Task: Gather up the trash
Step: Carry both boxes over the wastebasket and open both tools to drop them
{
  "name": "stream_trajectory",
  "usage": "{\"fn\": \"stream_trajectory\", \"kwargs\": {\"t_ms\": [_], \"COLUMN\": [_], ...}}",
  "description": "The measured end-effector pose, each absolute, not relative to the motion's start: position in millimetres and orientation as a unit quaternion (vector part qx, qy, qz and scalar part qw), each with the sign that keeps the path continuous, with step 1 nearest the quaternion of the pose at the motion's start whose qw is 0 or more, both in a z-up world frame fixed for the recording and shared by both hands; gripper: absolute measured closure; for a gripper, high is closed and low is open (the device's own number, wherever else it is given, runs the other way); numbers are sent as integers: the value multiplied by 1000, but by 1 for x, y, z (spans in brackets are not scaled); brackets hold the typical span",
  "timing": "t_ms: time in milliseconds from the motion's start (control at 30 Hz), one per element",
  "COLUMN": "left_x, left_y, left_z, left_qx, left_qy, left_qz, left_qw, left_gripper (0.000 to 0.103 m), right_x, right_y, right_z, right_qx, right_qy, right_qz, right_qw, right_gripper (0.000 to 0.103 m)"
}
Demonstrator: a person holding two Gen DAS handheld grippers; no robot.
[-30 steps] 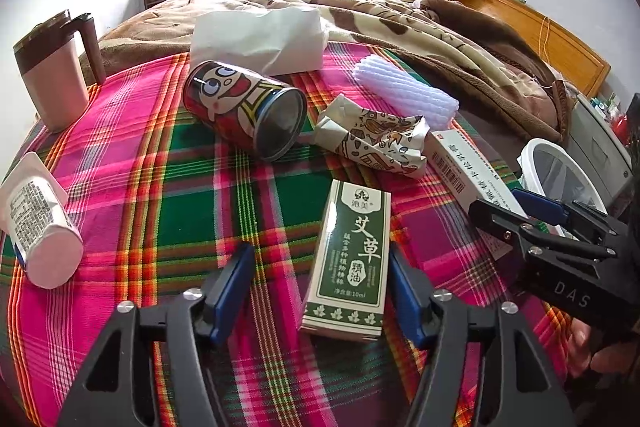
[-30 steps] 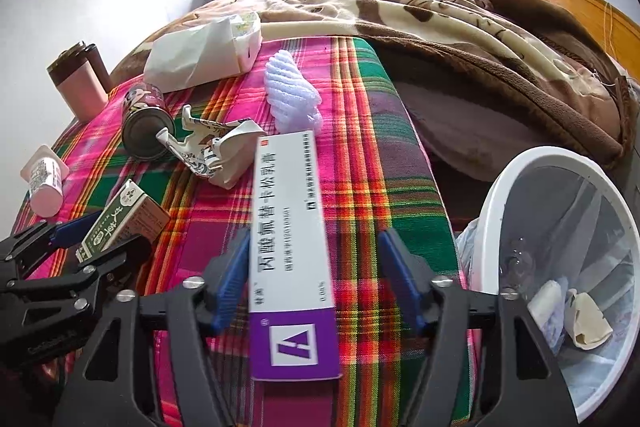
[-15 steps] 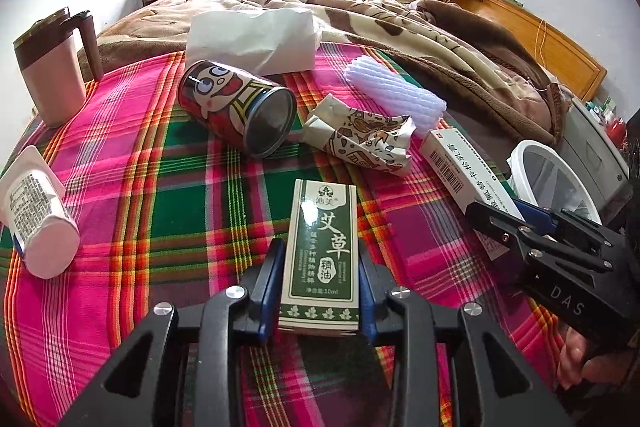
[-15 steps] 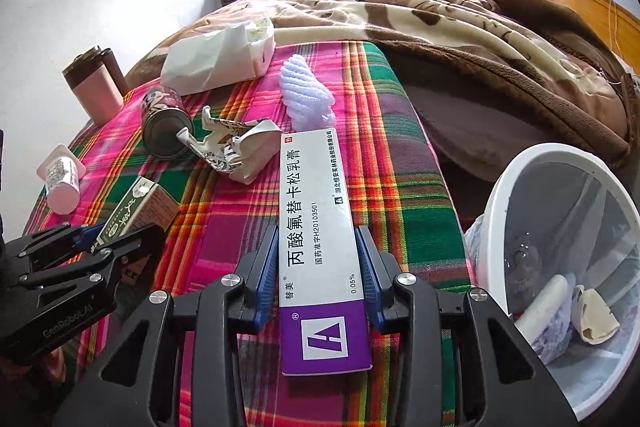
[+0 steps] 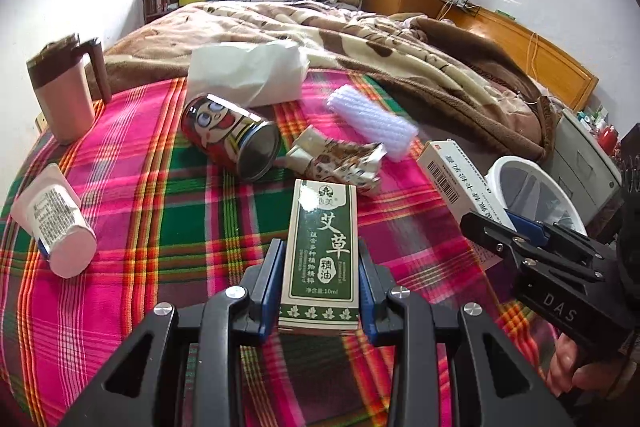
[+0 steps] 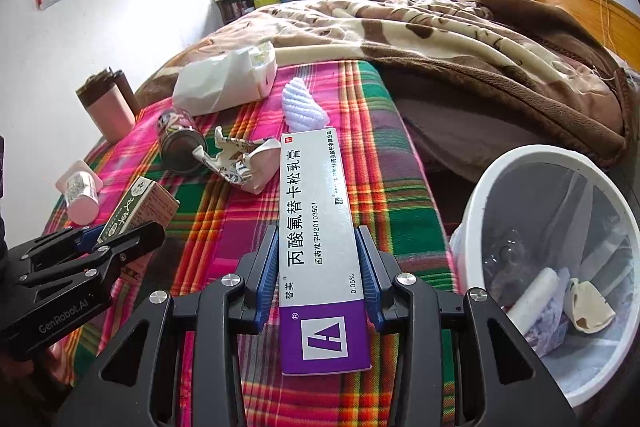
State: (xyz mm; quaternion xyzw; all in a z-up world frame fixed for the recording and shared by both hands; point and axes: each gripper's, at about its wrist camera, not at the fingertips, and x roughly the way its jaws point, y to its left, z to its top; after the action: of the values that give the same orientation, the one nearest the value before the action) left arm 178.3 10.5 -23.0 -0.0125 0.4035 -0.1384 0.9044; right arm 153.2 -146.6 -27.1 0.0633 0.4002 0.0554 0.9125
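On the plaid bedspread, from the left: one pink mug standing upright, one white cup on its side, one cartoon can on its side, one crumpled wrapper, one white foam sleeve, with one white paper bag behind the can. The left gripper has its blue fingers closed on the green box, pads pressed to both long sides. Further right, the right gripper clamps the long white-and-purple ointment box the same way — two boxes, one per gripper. Only the right wrist view looks into the white trash bin beside the bed, showing a rolled white piece and a crumpled beige scrap inside; the left view catches just its rim.
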Motion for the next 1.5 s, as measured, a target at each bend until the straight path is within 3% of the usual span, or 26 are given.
{"fn": "stream_trajectory", "kwargs": {"t_ms": [800, 1500], "left_x": [144, 135], "left_y": [-57, -150], "left_z": [26, 32], "left_qx": [12, 39], "left_qy": [340, 332], "left_qz": [-186, -248], "left_qw": [922, 909], "left_gripper": [69, 68], "right_x": [110, 85], "right_y": [-211, -284], "right_z": [11, 11], "right_qx": [102, 124], "right_qy": [333, 327], "right_qz": [-1, -79], "right_qw": [937, 933], "right_gripper": [65, 65]}}
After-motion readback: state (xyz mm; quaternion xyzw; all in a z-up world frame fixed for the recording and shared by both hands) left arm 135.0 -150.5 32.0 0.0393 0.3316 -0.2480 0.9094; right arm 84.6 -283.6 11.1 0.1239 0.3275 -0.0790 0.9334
